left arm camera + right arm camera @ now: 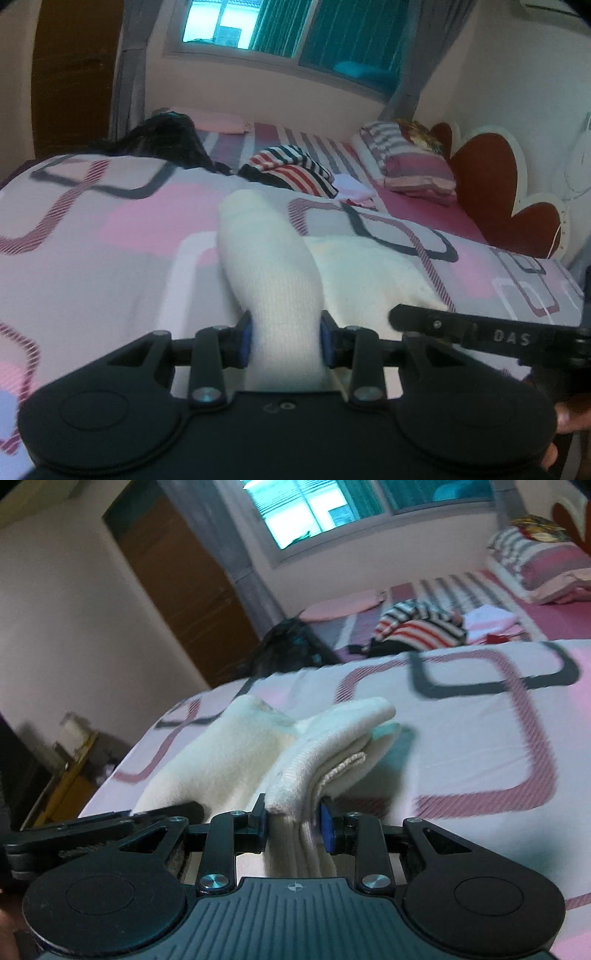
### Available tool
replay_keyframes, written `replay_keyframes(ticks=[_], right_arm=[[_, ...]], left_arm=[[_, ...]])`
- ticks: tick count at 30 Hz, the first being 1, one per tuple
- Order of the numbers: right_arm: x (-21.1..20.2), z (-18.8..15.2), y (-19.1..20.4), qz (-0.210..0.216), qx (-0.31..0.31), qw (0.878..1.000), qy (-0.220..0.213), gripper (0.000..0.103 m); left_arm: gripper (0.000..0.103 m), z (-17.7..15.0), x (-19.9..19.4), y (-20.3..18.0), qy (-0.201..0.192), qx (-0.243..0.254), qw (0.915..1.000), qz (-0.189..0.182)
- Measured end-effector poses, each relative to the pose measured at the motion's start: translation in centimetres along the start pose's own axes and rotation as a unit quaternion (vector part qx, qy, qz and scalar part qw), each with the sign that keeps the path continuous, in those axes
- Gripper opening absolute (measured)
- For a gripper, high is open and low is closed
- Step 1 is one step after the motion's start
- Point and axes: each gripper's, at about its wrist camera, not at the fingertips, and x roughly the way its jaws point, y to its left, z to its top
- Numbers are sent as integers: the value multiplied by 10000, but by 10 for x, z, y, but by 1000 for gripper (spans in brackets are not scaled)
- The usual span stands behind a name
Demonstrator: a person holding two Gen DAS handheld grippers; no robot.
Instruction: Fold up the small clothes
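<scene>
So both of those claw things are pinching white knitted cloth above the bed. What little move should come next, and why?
Probably lower both ends onto the pink patterned bedsheet and flatten them. The left gripper and right gripper each clamp a white knitted sock, whose far ends already rest on the sheet, bunched rather than neatly doubled.

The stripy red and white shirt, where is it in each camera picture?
Left wrist: the striped shirt lies mid-picture, on the bed beyond the white sock.
Right wrist: it lies upper right, near the pillow.
Shared landmark: the window.
</scene>
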Motion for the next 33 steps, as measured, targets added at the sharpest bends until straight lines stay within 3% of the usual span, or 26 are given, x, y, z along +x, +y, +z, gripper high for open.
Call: replay_keyframes(ticks=[6, 10, 13, 15, 18, 20, 22, 25, 27, 33], right_arm=[[26, -36, 3, -141, 62, 9993, 353, 27], [30, -59, -26, -214, 740, 9965, 324, 27], [30, -61, -30, -257, 894, 9954, 241, 29], [26, -58, -27, -405, 810, 9956, 240, 44], [2, -45, -12, -679, 413, 9968, -102, 45], [-3, -33, -1, -693, 128, 9972, -260, 45], [8, -23, 12, -768, -236, 9966, -195, 27], [41, -17, 27, -930, -781, 9923, 239, 11], [63, -25, 28, -1251, -1006, 9850, 627, 8], [63, -28, 21, -1298, -927, 9849, 666, 8]], left_arm=[[36, -32, 10, 40, 419, -351, 9984, -114], [49, -45, 17, 52, 462, -497, 9973, -294], [59, -49, 13, 66, 478, -557, 9968, -320], [59, -49, 0, 78, 425, -619, 9968, -276], [53, -34, -30, 80, -76, -287, 9990, -325], [49, -17, -30, 68, -175, 4, 9987, -472], [43, -2, -13, 49, -31, 379, 9979, -524], [33, 0, 23, 38, 511, 479, 9953, -675], [33, -5, 36, 37, 690, 518, 9943, -634], [33, -10, 16, 41, 519, 391, 9958, -639]])
